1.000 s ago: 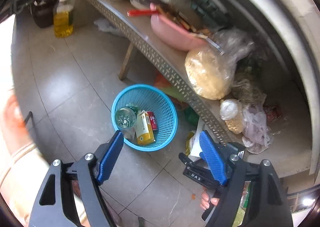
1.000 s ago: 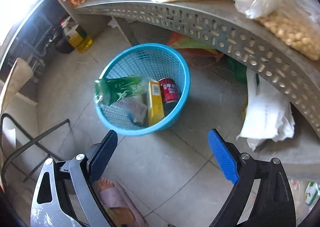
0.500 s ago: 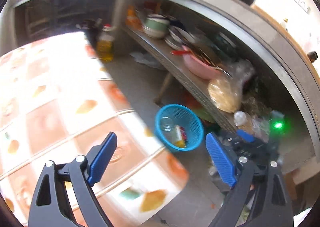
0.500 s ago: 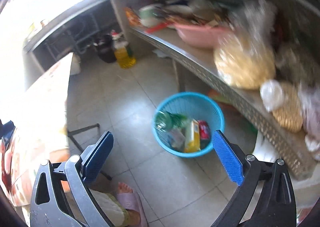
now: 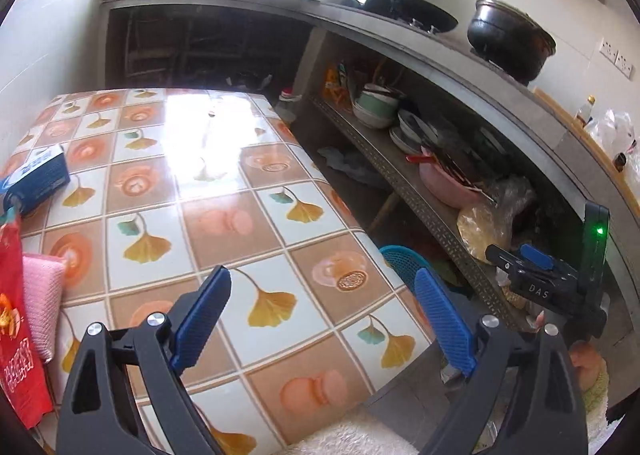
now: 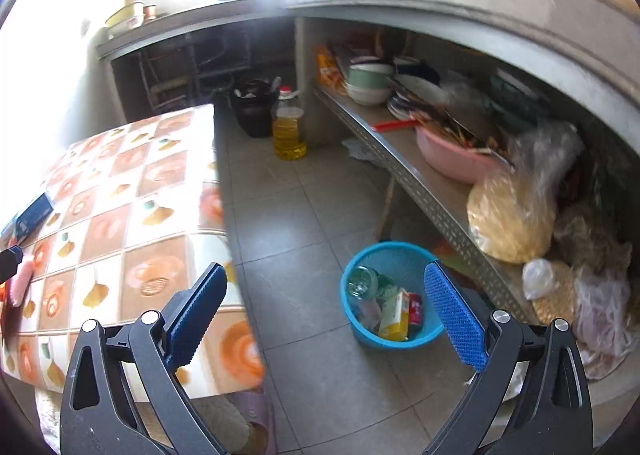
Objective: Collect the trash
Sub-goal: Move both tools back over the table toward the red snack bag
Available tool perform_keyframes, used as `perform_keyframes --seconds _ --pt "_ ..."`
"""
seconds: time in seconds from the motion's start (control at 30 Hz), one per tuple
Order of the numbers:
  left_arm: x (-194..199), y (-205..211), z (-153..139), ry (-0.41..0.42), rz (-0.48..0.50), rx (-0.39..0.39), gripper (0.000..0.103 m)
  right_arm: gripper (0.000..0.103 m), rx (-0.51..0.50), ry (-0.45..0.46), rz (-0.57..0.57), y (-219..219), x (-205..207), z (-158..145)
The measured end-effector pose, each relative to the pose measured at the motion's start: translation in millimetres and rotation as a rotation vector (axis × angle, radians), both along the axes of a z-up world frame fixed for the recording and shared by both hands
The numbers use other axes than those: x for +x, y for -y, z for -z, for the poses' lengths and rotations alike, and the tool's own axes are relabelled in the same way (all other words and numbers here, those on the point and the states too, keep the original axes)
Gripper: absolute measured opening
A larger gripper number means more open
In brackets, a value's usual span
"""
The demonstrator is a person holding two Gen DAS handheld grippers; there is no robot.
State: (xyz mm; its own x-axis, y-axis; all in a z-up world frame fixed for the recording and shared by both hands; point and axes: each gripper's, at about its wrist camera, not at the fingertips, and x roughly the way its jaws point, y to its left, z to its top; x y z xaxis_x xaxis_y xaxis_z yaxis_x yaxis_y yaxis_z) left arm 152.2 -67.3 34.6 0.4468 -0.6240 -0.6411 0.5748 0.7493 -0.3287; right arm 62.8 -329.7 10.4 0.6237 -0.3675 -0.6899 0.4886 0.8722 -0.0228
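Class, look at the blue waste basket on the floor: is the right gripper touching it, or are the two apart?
Apart. In the right wrist view the right gripper is open with nothing between its fingers, and the blue basket stands on the floor tiles well beyond them; the overlap is only line of sight.

The left tongs (image 5: 322,319) are pointing down at a slant with their blue pads wide apart and nothing between them. The right tongs (image 6: 326,315) are tilting down too, spread wide and holding nothing. A hand (image 5: 586,363) is gripping the right tongs.
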Motion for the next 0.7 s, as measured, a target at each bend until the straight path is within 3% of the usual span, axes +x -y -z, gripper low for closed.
perform_keyframes --seconds 0.27,0.7 --pt "-1.4 -35.3 1.9 -0.003 -0.045 -0.040 0.091 0.095 -0.080 -0.006 -0.056 -40.4 14.7 -12.9" --pt "-0.2 -57.2 4.3 -0.007 -0.089 -0.054 0.091 0.095 -0.067 -0.010 -0.137 -65.1 24.3 -15.0"
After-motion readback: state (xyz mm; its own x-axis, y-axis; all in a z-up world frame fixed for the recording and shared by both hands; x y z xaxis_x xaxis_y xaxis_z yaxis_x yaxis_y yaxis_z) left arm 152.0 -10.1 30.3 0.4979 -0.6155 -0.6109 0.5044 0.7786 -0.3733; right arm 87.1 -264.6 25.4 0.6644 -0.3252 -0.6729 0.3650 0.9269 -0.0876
